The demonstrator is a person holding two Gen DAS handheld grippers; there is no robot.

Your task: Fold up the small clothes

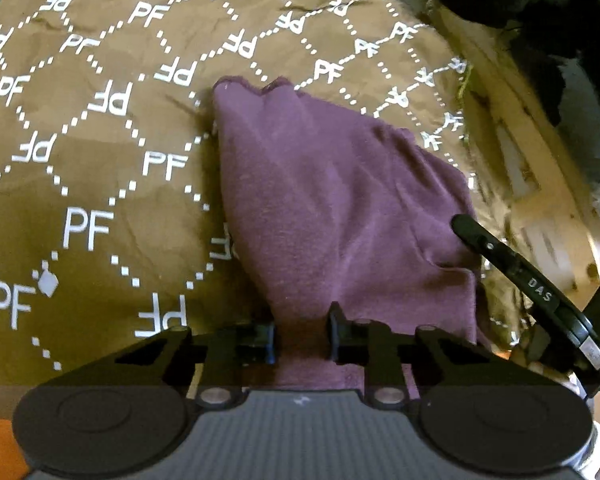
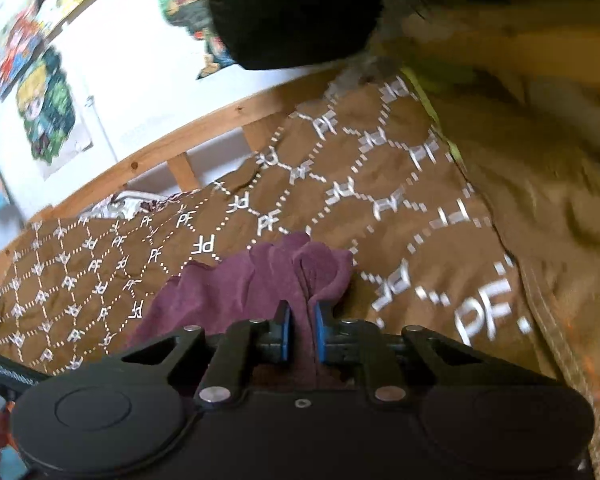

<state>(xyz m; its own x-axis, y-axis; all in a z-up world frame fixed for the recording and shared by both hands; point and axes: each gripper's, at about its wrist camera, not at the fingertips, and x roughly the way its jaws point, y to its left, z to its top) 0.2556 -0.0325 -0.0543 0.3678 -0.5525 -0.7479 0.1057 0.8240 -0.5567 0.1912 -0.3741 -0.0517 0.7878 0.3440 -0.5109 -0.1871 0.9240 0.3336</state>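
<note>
Between the fingers of the left tool runs a gathered fold of the purple garment — the pads press on it from both sides, so the tool is clenched on the cloth. Ahead of this tool the garment spreads away in a rough wedge over the brown bedspread, which is printed with white "PF" letters and dotted lattice lines. To the tool's right, one black finger of the other tool reaches onto the cloth's near right edge. Beyond that, past the bedspread's border, pale wooden slats of the bed frame show, blurred.

From the right wrist view, the right tool likewise grasps the purple garment: a bunched ridge of fabric stands pinched between its blue pads. The rest of the cloth lies crumpled just ahead and to this tool's left, on the bedspread. Farther ahead runs the wooden bed rail, and behind it a white wall with colourful posters. To the tool's right lies tan fabric — what it belongs to I cannot tell.
</note>
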